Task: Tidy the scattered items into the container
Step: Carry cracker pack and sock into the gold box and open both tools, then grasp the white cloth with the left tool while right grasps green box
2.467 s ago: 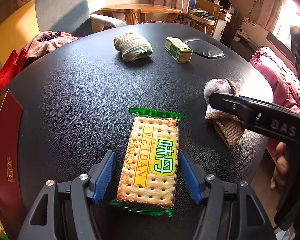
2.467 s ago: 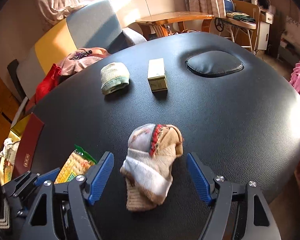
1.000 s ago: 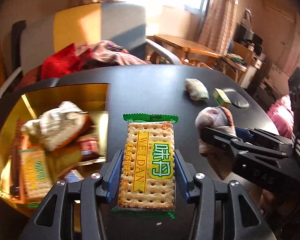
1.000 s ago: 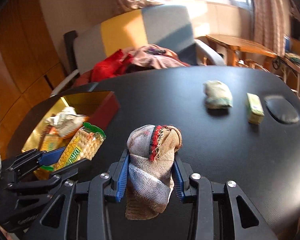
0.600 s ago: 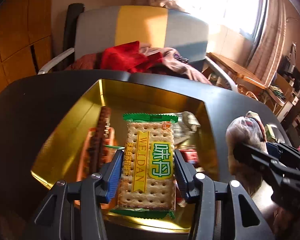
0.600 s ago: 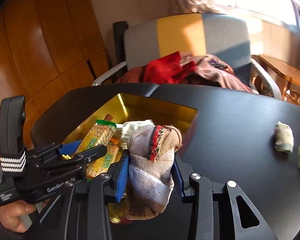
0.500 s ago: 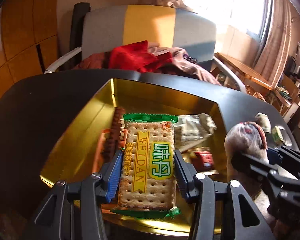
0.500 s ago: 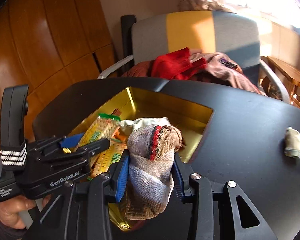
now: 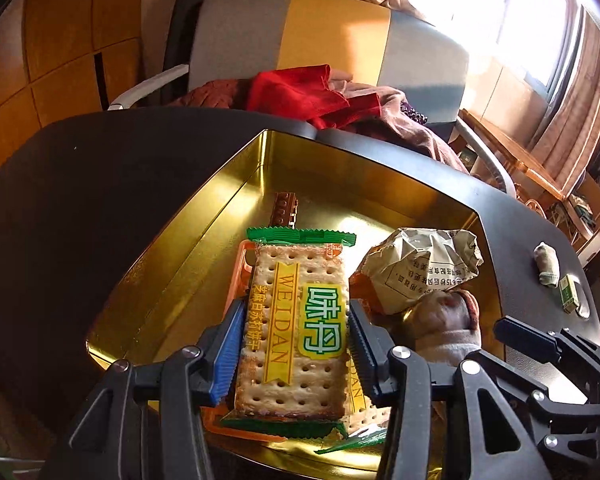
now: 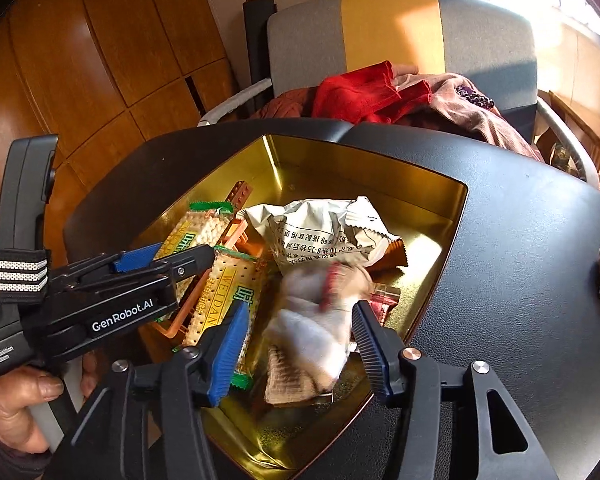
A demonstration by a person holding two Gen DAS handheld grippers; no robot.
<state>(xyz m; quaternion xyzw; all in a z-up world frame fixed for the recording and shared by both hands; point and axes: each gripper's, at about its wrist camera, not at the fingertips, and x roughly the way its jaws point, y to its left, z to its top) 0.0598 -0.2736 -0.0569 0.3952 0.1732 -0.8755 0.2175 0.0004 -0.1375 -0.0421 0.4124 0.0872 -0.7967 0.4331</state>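
My left gripper (image 9: 294, 344) is shut on a green-edged WEIDAN cracker pack (image 9: 298, 324) and holds it over the open gold tin (image 9: 204, 216). It also shows in the right wrist view (image 10: 162, 258). My right gripper (image 10: 298, 344) is open over the tin's near right corner (image 10: 432, 296). The balled white, red and tan sock (image 10: 320, 320) is blurred between its jaws, dropping into the tin. The sock also shows in the left wrist view (image 9: 448, 328).
The tin holds a crumpled snack bag (image 10: 324, 232), another cracker pack (image 10: 228, 300), an orange tray and a red wrapper. A green rolled sock (image 9: 548, 264) and a small green box (image 9: 569, 298) lie on the black table. A chair with clothes (image 10: 380, 92) stands behind.
Both grippers moved from the table to above the tin. The right jaws have opened and the sock is falling. The left gripper has lowered with the cracker pack.
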